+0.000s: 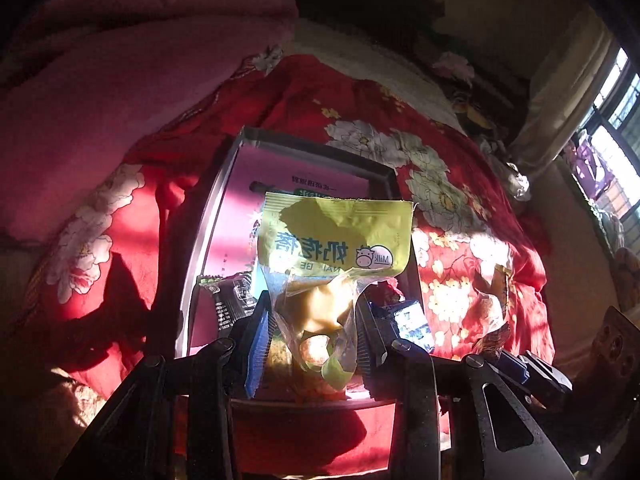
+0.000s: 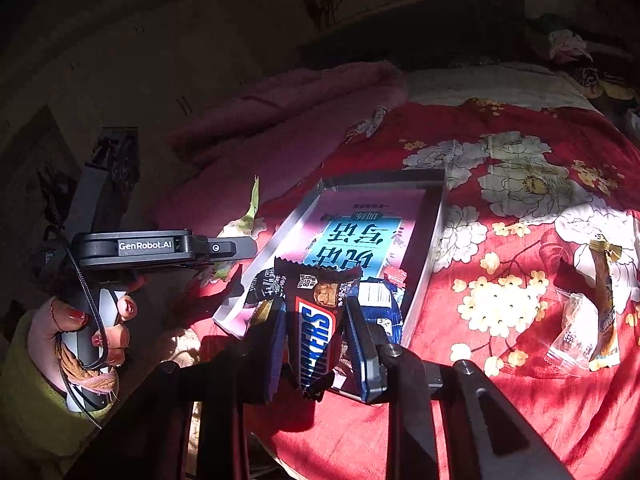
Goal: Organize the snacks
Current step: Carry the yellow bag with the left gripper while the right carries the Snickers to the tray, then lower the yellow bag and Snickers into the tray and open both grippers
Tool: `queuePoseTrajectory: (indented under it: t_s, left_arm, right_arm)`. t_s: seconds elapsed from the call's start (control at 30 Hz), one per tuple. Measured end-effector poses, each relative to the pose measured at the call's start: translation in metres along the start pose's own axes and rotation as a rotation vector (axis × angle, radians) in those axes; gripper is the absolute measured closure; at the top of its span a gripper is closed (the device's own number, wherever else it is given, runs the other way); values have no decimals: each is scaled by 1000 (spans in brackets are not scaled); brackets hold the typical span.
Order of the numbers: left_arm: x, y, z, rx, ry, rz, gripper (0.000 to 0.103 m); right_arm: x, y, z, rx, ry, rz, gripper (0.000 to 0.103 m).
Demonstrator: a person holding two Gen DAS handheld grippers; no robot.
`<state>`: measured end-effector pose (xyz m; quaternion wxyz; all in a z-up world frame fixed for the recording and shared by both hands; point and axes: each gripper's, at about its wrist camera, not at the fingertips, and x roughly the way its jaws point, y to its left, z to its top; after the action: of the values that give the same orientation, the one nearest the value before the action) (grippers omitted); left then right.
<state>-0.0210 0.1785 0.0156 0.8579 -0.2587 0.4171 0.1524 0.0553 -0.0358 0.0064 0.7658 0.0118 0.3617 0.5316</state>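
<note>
Harsh window sunlight, deep shadows, fisheye-warped dark edges

One tray [image 2: 436,216]; two loose snacks [image 2: 604,300] on red quilt [image 2: 520,400].

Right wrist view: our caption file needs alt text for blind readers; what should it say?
The right claw grips a Snickers bar above a shallow tray already holding a few snacks, on a red flowered blanket. Two more wrapped snacks lie to the right; the left claw is at the left.

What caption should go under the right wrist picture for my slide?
Right gripper holds a Snickers bar above the snack tray on a red flowered blanket.
</note>
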Motion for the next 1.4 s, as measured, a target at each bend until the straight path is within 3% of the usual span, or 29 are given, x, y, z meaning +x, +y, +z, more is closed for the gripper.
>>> queuePoseTrajectory:
  t_s: [0.57, 1.4]
  left_arm:
    - [2, 57, -15, -64, 23, 57, 64]
    - [27, 41, -28, 22, 63, 87, 64]
  right_arm:
    - [48, 35, 15, -35, 60, 40, 74]
    - [80, 27, 10, -33, 114, -1, 74]
